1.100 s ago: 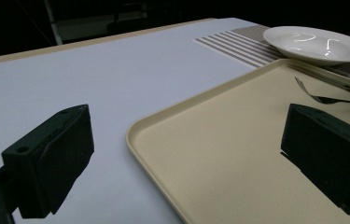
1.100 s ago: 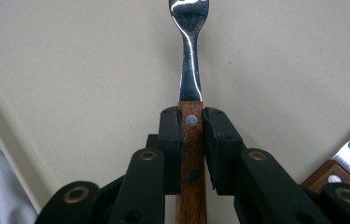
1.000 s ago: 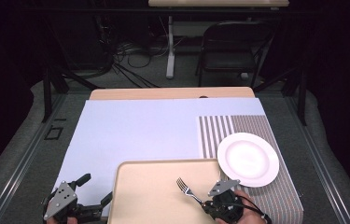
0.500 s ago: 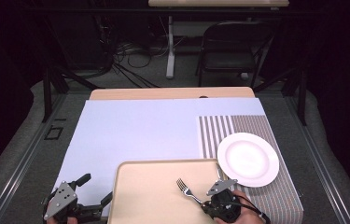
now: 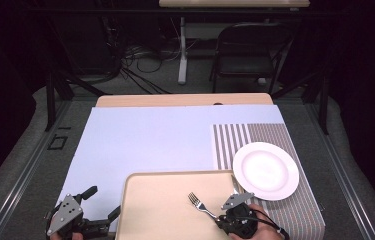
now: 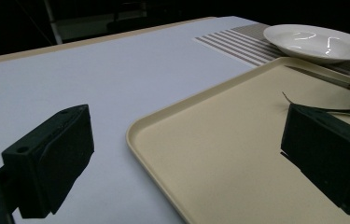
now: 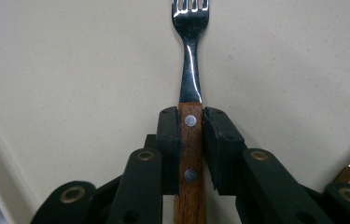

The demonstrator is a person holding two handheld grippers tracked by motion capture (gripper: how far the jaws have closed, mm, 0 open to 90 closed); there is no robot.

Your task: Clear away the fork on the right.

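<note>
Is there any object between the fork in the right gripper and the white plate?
Yes. The right gripper is shut on the fork over the tray. A knife lies at the tray's right edge, between the fork and the plate. The tray's raised rim also lies on that path.

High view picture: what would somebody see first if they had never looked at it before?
Probably the white plate, bright on the striped mat at the table's right. Next, the fork over the beige tray near the front edge, its wooden handle clamped in the right hand-held gripper. The left hand-held gripper waits open by the tray's left edge.
</note>
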